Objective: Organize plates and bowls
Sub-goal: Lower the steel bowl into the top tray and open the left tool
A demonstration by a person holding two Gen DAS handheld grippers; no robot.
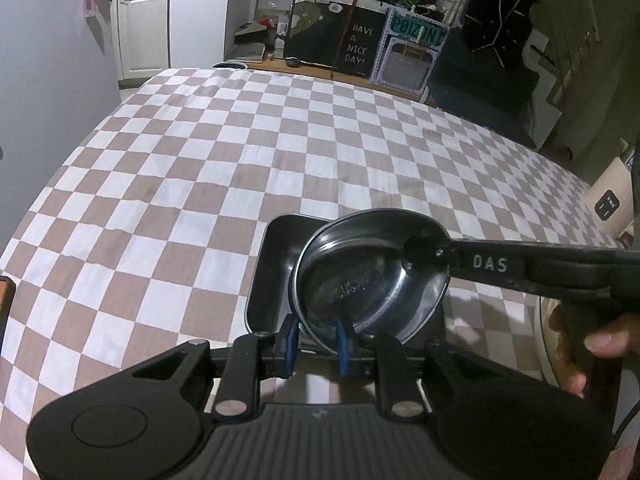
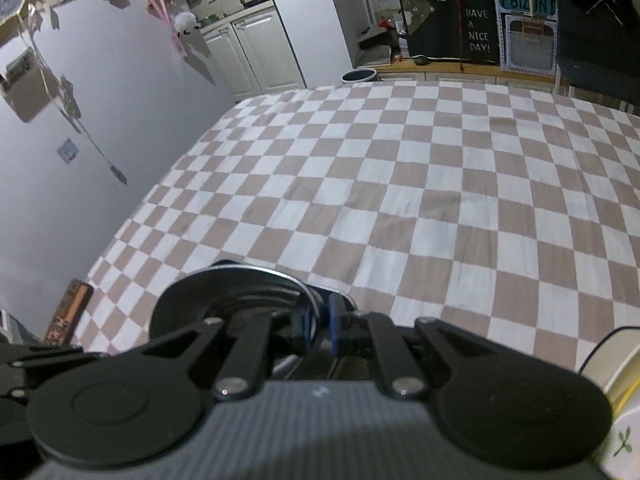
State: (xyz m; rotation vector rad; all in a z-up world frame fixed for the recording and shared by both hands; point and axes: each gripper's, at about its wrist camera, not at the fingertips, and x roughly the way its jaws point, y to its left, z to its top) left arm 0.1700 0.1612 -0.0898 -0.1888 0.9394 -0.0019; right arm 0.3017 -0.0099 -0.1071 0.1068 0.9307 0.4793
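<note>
Dim room, cluttered shelving and a "HAVE A NICE DAY!" board at the back; the work happens on a surface (image 1: 248,152) draped in a brown-and-white checked cloth.

Near the front edge sits a dark rectangular metal tray (image 1: 272,268). Over it, tilted on edge, hangs a round steel plate (image 1: 368,280), shiny side facing the left wrist camera.

Right hand-held gripper (image 1: 424,254): clenched on the plate's far rim, its black arm reaching in from the right of the left wrist view, a person's hand (image 1: 580,344) behind it. In its own view the blue fingers (image 2: 338,326) pinch a thin metal edge.

Left hand-held gripper (image 1: 318,344): blue fingers (image 1: 290,340) sit either side of the plate's lower rim, jaws a little apart (we read no firm squeeze, so released).

Step in hand, as we judge it: lowering the plate into or onto the tray, the left side steadying or just letting go.

Next move likely calls for:
- laying the plate flat from its tilt
- keeping its rim clear of the tray wall
- right jaws letting go only once the plate rests.

Risk: the slick steel sliding off.
</note>
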